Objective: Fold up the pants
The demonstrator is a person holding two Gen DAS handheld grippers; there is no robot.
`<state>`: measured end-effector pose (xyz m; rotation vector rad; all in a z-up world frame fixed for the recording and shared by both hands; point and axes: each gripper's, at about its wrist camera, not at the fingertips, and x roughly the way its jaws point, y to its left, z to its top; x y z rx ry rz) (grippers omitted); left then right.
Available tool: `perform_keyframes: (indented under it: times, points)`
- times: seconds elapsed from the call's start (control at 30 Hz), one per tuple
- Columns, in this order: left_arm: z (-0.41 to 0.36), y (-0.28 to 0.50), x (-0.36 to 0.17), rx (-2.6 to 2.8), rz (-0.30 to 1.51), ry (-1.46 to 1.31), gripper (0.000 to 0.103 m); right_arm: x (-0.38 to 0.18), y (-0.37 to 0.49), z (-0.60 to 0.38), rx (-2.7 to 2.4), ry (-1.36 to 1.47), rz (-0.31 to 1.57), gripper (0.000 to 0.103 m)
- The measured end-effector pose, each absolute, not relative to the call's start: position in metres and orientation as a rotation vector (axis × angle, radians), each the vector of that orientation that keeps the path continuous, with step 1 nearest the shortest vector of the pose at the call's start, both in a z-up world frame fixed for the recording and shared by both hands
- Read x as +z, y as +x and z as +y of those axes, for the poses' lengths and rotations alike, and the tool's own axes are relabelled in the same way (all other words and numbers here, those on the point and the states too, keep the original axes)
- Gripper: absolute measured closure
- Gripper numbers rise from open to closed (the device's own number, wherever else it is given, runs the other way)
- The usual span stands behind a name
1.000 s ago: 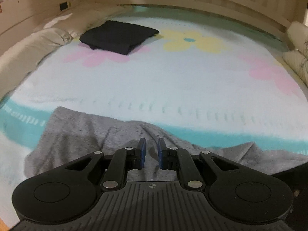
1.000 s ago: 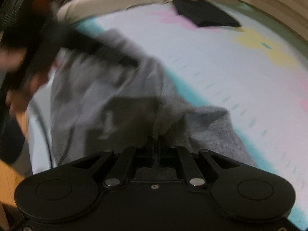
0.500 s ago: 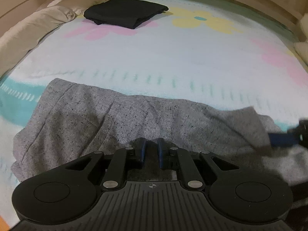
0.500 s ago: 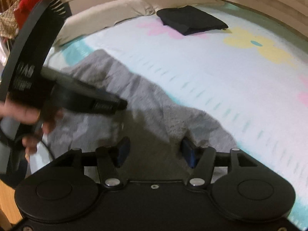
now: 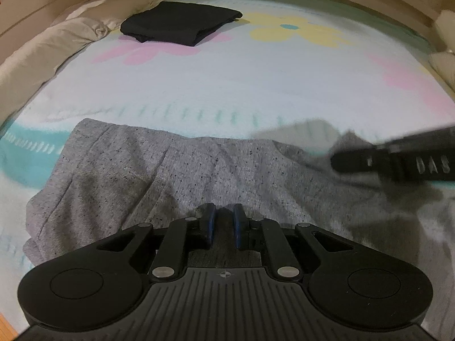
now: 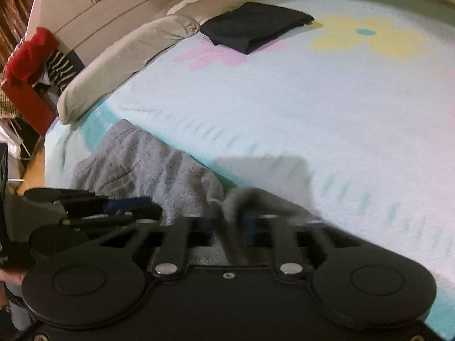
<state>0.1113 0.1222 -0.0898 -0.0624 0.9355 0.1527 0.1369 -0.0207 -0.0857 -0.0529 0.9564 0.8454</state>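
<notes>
Grey speckled pants (image 5: 176, 176) lie rumpled along the near edge of the bed. My left gripper (image 5: 223, 224) sits low over them, its blue pads a narrow gap apart with grey cloth between them. My right gripper (image 6: 231, 221) is blurred and closed on a raised fold of the grey pants (image 6: 148, 164). It also shows in the left wrist view (image 5: 398, 162) at the right, over the pants' right end. The left gripper shows in the right wrist view (image 6: 93, 207) at the lower left.
The bed sheet (image 5: 256, 85) is pale with pink and yellow flowers and a teal band. A folded black garment (image 5: 179, 24) lies at the far left. A beige pillow (image 5: 42, 54) runs along the left edge. Red and striped clothes (image 6: 34, 56) hang beside the bed.
The right gripper went from shut to open, then closed on a fold at the pants' right end. The pants have been drawn further onto the bed. The left gripper stayed on the cloth.
</notes>
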Motion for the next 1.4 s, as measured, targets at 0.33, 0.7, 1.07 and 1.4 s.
perform_keyframes:
  times: [0.33,0.7,1.07,1.4]
  points:
    - [0.098,0.089,-0.094,0.168,0.919,0.082,0.090,-0.100,0.176,0.002,0.683,-0.147,0.969,0.096]
    - [0.108,0.074,-0.083,0.135,0.953,0.030,0.090,-0.066,0.173,-0.050,0.516,-0.008,0.887,0.064]
    - [0.068,0.056,-0.093,-0.067,0.987,0.121,0.090,-0.078,0.078,-0.139,0.323,-0.181,1.012,0.049]
    - [0.057,0.042,-0.073,-0.148,0.943,0.091,0.091,-0.096,0.007,-0.168,0.342,-0.211,1.125,0.048]
